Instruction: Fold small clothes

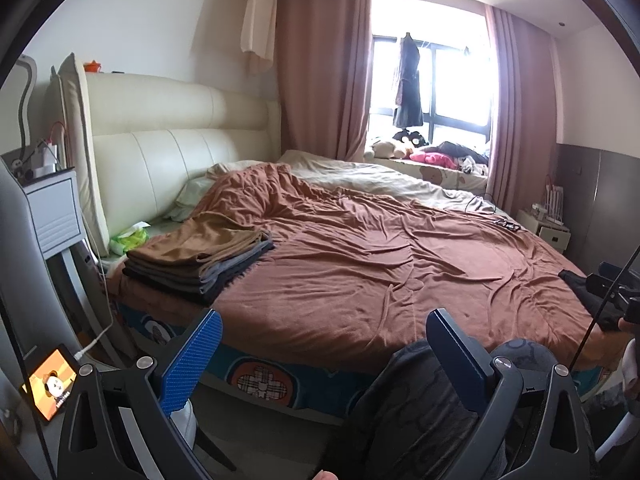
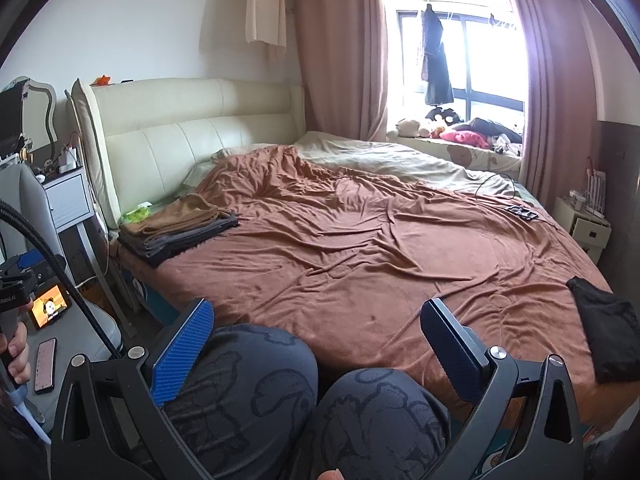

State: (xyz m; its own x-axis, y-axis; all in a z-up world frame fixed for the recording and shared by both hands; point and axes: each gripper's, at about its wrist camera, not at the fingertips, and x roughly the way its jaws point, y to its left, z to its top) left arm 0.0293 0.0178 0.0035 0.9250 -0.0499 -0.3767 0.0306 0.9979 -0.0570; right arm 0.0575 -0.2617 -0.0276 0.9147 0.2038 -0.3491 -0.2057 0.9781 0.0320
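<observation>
- While I sit at the bed's edge, my left gripper (image 1: 324, 344) hangs wide open and empty above my knees; a folded stack (image 1: 200, 258) sits by the headboard (image 1: 160, 152), apparently finished.
- Right wrist view: right gripper (image 2: 316, 332) equally spread, holding nothing. One black garment (image 2: 608, 340) lies unfolded on the brown blanket (image 2: 360, 248) to my right, probably next.

Matt, wrinkled brown cloth blanket (image 2: 360, 248), glossy cream leather-look headboard (image 2: 192, 128), soft folded cloth stack (image 1: 200, 256).

Overexposed window (image 1: 432, 68) glare backlights room; fisheye edges vignette black.
</observation>
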